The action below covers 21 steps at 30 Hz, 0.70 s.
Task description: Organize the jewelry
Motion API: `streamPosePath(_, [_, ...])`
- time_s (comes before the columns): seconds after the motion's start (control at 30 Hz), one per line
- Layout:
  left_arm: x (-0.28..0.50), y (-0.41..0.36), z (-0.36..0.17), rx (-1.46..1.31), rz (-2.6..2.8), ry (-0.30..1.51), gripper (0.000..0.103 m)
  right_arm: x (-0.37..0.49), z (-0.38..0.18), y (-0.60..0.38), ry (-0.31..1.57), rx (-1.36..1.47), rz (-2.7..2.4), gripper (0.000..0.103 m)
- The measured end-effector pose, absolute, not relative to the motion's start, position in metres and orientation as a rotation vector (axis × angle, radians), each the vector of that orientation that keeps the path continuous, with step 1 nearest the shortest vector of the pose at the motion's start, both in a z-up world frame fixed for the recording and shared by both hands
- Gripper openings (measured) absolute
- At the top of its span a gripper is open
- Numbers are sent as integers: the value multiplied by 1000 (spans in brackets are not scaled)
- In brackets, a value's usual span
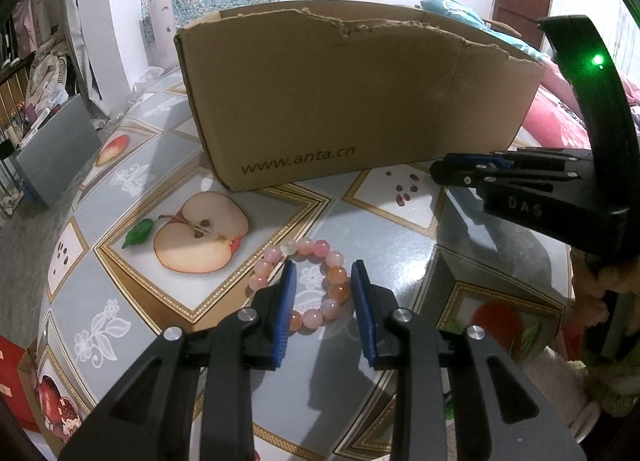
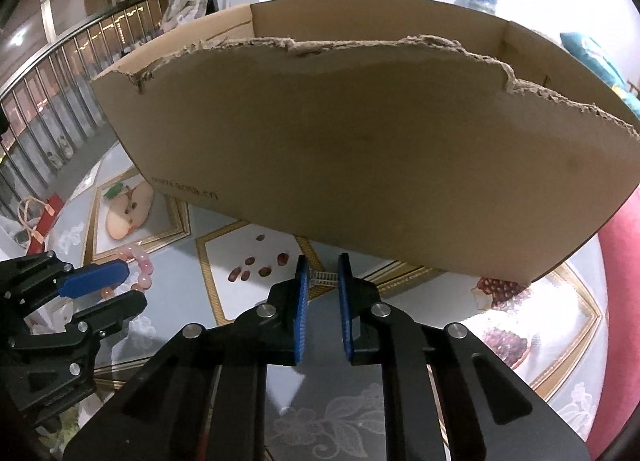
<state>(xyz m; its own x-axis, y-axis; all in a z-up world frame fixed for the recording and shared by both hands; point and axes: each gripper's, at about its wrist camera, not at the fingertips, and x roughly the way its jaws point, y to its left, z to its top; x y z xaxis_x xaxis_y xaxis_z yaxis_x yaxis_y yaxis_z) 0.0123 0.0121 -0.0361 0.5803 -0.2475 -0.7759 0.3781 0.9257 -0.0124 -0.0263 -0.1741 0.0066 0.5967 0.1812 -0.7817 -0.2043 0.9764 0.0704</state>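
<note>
Fruit-patterned tabletop (image 1: 168, 165): bead bracelet (image 1: 320, 281) lying flat, not yet boxed, left gripper (image 1: 323, 273) parted astride its right side; right gripper (image 2: 323, 267) narrowly parted on a small silvery piece (image 2: 323, 276); cardboard box (image 1: 352, 101) behind, contents hidden.
</note>
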Motion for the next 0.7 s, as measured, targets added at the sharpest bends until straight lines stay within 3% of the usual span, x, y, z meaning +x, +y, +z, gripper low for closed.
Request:
streamPosePath(0.03, [12,12,-36,162,-367,878,27,-24,7,-174,907,-28,226,2])
streamPosePath(0.27, [12,11,-37,166,-361,876,27,-23,14,-181,903,-18,223,4])
streamPosePath(0.33, [12,11,-37,168,-361,876,28,-22,14,-182,902,-28,221,22])
streamPosePath(0.4, [12,11,-37,168,-362,875,28,-23,16,-181,903,-33,217,31])
streamPosePath(0.63, [12,11,-37,170,-364,876,28,-16,12,-167,934,-98,211,30])
streamPosePath(0.7, [11,11,-37,169,-365,877,28,-14,13,-164,942,-102,209,22])
